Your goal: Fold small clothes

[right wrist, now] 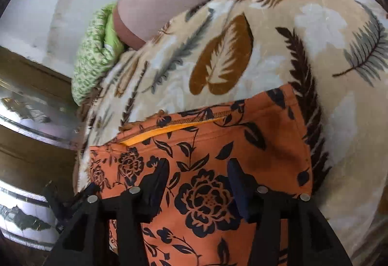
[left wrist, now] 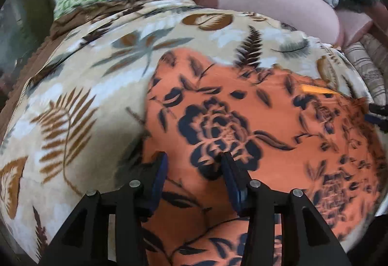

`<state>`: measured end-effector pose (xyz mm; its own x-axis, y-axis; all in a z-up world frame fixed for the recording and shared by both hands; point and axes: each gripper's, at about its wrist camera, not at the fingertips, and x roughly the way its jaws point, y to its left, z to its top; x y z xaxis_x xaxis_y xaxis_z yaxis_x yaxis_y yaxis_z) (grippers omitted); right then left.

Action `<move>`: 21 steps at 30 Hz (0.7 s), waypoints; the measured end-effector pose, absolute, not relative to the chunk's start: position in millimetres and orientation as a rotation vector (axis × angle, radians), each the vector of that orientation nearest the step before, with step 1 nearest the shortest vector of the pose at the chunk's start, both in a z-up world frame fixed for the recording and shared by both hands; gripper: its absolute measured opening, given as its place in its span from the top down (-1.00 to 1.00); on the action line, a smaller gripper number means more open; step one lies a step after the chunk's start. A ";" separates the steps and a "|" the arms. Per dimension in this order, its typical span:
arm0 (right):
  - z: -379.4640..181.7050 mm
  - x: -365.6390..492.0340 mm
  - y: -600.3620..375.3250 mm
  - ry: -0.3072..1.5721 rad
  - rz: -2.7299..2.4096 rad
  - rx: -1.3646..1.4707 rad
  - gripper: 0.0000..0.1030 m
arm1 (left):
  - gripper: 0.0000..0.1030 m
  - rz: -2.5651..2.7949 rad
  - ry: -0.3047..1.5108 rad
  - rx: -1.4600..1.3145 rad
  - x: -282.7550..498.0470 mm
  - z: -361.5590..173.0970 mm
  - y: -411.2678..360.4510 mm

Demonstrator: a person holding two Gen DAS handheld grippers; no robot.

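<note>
While both grippers, left (left wrist: 194, 161) and right (right wrist: 198, 169), are hovering open-jawed, the orange floral garment (right wrist: 218, 144) is lying on the leaf-print blanket (right wrist: 218, 48); likely next, gripping its six-o'clock edge.

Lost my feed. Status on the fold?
Both tongs open, left and right, over the orange floral garment. Garment spread on leaf-print blanket. Nothing in the way.
</note>
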<state>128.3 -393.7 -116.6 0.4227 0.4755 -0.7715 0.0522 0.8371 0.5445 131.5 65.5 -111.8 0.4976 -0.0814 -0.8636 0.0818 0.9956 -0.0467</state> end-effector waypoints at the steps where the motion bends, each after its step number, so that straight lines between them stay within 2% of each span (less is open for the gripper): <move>1: -110.9 131.8 -379.9 1.110 0.298 0.481 -0.07 | 0.09 -0.098 1.023 0.003 127.8 -111.2 66.0; 6: -112.2 156.1 -316.7 1.136 0.261 0.230 -0.06 | 0.08 -0.082 1.002 0.037 122.7 -113.3 61.8; 9: -129.8 176.0 -296.9 1.168 0.227 0.192 -0.06 | 0.08 -0.086 0.996 0.010 121.0 -113.5 65.5; 10: -133.7 180.2 -291.5 1.180 0.194 0.136 0.00 | 0.08 -0.089 0.993 0.013 120.6 -113.4 65.7; 11: -140.0 182.6 -285.2 1.204 0.166 0.108 0.27 | 0.07 -0.091 0.992 0.016 120.4 -113.4 65.3; 13: -144.0 183.8 -281.6 1.226 0.146 0.078 0.39 | 0.07 -0.097 0.988 0.017 120.8 -113.5 65.5; 15: -139.0 185.0 -282.6 1.216 0.134 0.075 0.79 | 0.07 -0.102 0.985 0.008 120.5 -114.0 66.8; 17: -134.0 188.0 -284.5 1.195 0.102 0.089 0.89 | 0.06 -0.103 0.982 0.000 120.0 -114.1 67.4; 21: -122.7 192.9 -297.9 1.137 0.047 0.136 0.91 | 0.06 -0.109 0.977 -0.002 118.5 -114.0 68.5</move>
<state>192.9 -297.9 -122.7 0.4207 0.1063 -0.9010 0.0323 0.9907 0.1320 118.5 68.5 -114.0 0.5543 -0.0933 -0.8271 0.0920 0.9945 -0.0506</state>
